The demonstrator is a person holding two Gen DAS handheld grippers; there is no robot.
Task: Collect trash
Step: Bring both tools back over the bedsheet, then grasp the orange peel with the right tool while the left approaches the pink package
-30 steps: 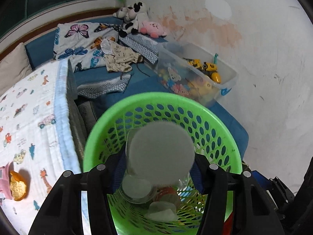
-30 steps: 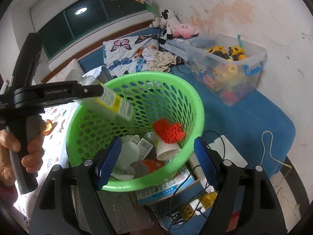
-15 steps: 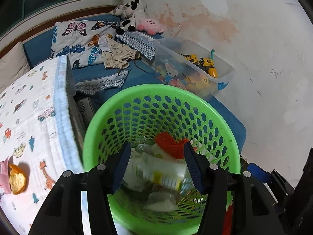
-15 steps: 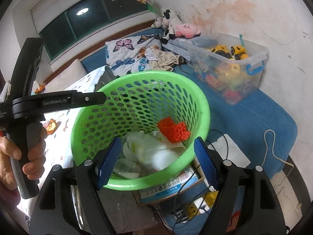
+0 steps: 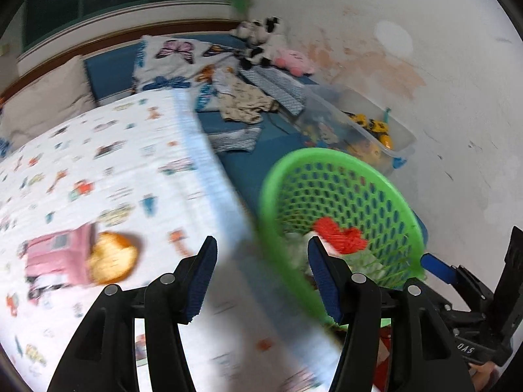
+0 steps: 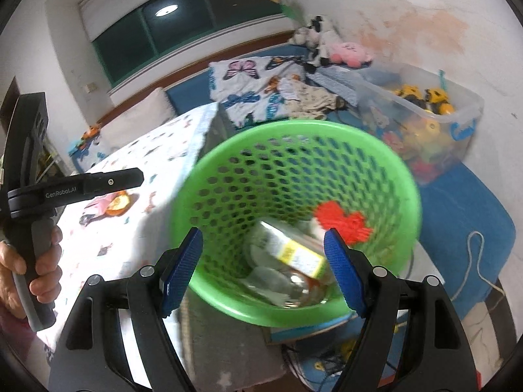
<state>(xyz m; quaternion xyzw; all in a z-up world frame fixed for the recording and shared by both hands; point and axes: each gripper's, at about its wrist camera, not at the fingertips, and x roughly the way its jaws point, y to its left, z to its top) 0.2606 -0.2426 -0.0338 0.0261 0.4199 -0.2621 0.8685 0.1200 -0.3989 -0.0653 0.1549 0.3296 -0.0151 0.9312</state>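
With both the left gripper [image 5: 261, 274] and right gripper [image 6: 263, 268] wide and empty, the next pickup looks like the orange scrap [image 5: 112, 258] on the bedsheet [image 5: 114, 176], left of the green basket [image 6: 294, 130].

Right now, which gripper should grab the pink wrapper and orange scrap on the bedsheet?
Left. The left gripper is open, empty and faces the bedsheet, with the pink wrapper and orange scrap just ahead. The right gripper, also open, points into the green basket.
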